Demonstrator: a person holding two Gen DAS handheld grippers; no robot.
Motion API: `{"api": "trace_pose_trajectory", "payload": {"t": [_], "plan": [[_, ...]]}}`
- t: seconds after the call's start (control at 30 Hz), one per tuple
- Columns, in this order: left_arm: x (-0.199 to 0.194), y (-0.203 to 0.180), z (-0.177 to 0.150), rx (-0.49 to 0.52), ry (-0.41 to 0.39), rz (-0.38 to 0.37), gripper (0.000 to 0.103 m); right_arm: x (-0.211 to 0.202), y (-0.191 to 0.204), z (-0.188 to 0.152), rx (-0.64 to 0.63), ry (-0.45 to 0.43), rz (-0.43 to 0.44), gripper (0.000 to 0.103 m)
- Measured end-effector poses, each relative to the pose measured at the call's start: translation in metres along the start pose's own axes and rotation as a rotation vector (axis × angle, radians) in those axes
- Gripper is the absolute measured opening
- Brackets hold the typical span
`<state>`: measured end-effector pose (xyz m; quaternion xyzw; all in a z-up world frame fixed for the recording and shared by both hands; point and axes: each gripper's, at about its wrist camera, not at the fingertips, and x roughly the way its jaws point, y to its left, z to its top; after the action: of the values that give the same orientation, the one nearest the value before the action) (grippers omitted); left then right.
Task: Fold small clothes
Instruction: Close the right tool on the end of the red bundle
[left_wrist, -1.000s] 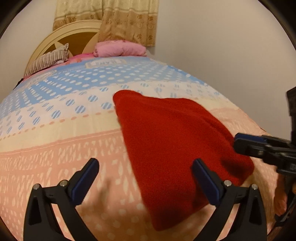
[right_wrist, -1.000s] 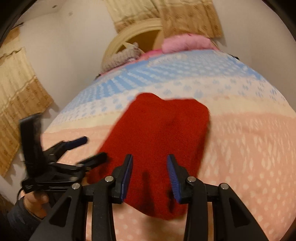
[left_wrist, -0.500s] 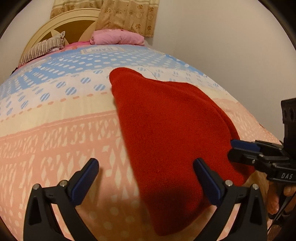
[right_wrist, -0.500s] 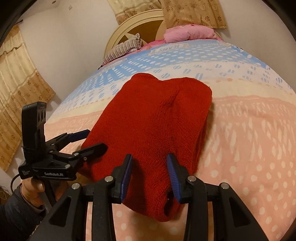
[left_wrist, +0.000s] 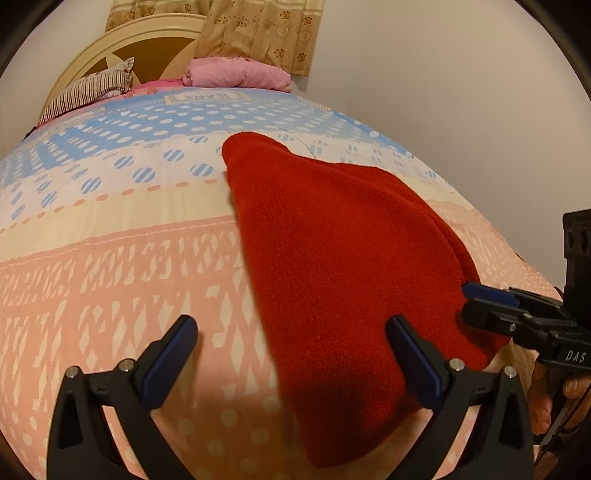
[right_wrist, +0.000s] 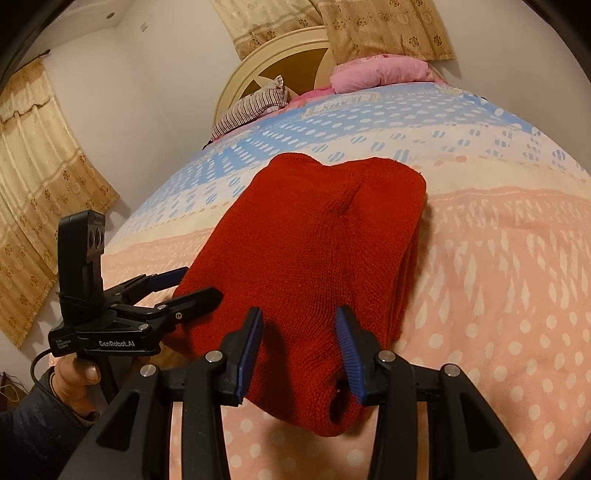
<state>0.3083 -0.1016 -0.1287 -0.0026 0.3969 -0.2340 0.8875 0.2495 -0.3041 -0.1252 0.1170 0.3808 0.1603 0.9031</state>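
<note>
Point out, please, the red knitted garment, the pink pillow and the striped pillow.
red knitted garment (right_wrist: 314, 251): right wrist view, middle of its folded top.
pink pillow (right_wrist: 380, 72): right wrist view, centre of the bundle by the headboard.
striped pillow (left_wrist: 86, 92): left wrist view, middle of its striped face.
</note>
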Motion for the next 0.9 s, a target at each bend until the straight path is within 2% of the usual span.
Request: {"api": "trace_pose_trajectory", "payload": {"t": [0.13, 0.23, 0.47, 0.53, 0.6, 0.7, 0.9], "plan": [[-0.003, -0.009, 0.003, 0.046, -0.015, 0.048, 0.103, 0.001, 0.005, -0.002, -0.037, 0.007, -0.025, 0.044], [-0.003, -0.011, 0.007, 0.066, -0.017, 0.062, 0.103, -0.003, 0.006, 0.001, -0.040, 0.029, -0.008, 0.050], [0.008, -0.007, 0.011, 0.041, -0.002, 0.038, 0.103, -0.014, -0.003, 0.011, -0.031, 0.061, 0.034, 0.051], [0.009, -0.007, 0.010, 0.036, -0.004, 0.033, 0.103, -0.022, -0.014, 0.018, 0.007, 0.026, 0.044, 0.052], [0.010, -0.007, 0.010, 0.031, -0.001, 0.029, 0.103, -0.024, -0.027, 0.025, 0.054, -0.001, 0.027, 0.057], [0.011, -0.007, 0.010, 0.025, 0.001, 0.023, 0.103, -0.017, -0.058, 0.033, 0.174, -0.026, 0.008, 0.057], [0.014, -0.008, 0.011, 0.018, 0.007, 0.005, 0.103, 0.010, -0.107, 0.044, 0.368, -0.004, 0.032, 0.058]]}}
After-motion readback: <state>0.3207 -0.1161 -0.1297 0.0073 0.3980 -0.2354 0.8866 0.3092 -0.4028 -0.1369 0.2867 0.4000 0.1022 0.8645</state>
